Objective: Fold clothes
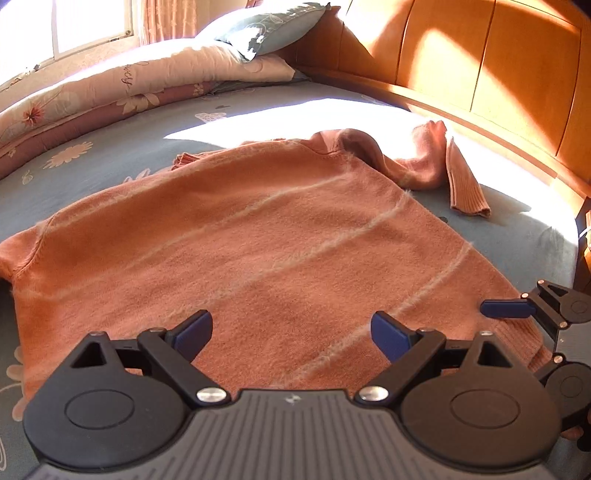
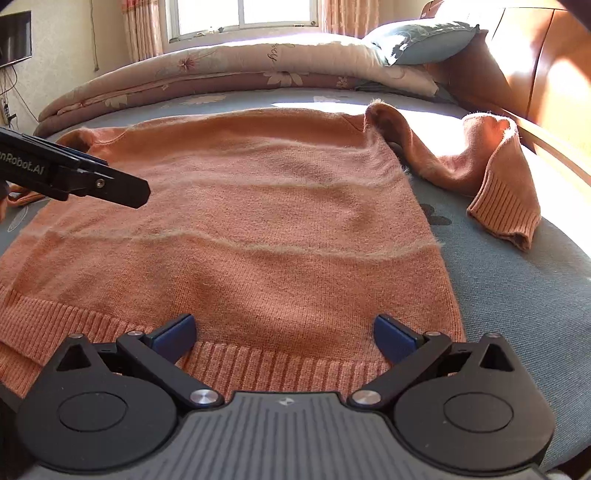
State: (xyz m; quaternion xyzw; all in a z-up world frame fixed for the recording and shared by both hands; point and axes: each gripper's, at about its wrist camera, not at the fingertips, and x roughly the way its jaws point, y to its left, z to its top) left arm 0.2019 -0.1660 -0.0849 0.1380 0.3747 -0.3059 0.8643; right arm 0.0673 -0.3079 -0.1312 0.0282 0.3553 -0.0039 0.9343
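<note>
Orange and fuzzy, the sweater (image 2: 258,221) lies flat on the bed (image 2: 517,295), right in front of both grippers. It has thin pale stripes across it. The bed has a blue-grey sheet with flowers on it.

The right gripper (image 2: 284,332) hangs over the ribbed bottom edge of the sweater. Its jaws stand wide apart. Nothing is between its blue pads (image 2: 177,330), and they hold nothing. The ribbed edge runs just in front of the pads, from one side to the other.

The left gripper (image 1: 291,332) hangs over the body of the sweater, to the left of the right one. Its jaws are wide apart too, and it holds nothing. Only fuzzy orange cloth shows between its pads.

One sleeve (image 2: 491,177) lies in a bumpy heap off to the right of the right gripper, with its ribbed cuff flopped down on the sheet. Past the sweater, far from both grippers, a rolled quilt (image 2: 221,70) with flowers lies along the bed. A blue pillow (image 2: 421,40) sits on the end of it, beside the wooden headboard (image 1: 480,74). Sun comes in through a window (image 2: 240,14) behind the quilt and makes bright spots on the bed.
</note>
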